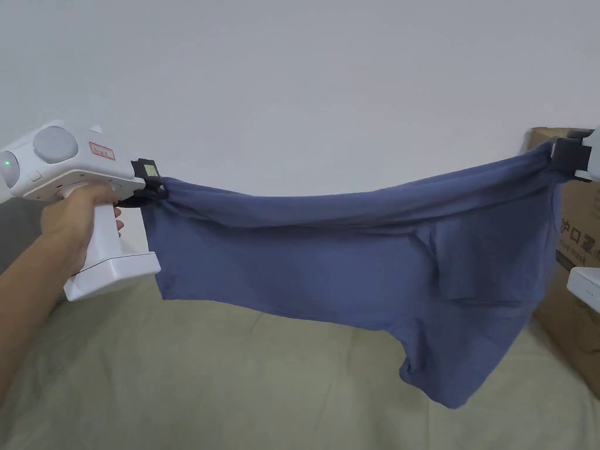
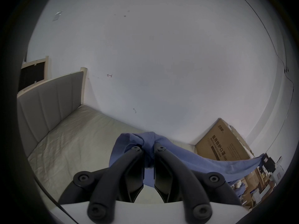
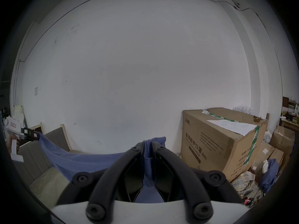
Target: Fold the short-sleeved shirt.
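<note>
Up in the air between our two hands hangs the shirt [image 1: 328,258], stretched sideways above the bed [image 1: 176,375], not touching it as far as we can tell. Left gripper [image 1: 151,186] is clamped on one end; in the left gripper view both jaws squeeze a bunched wad of blue cloth. Right gripper [image 3: 146,144] pinches the other end, jaws nearly together w/ a flat layer of fabric between them.

Key relation: the shirt's long axis runs left–right, gripper to gripper, top edge sagging a bit mid-span. Right end sits slightly higher and close to the cardboard box [image 1: 577,246]; a sleeve or doubled flap droops lowest on that right side, so the weight is uneven.

We judge the next move is to lower both ends together and lay the shirt flat on the bed, keeping the edge taut. Neither hand is nearer; each holds its own end. Risk: right-side droop lands first & creases.
</note>
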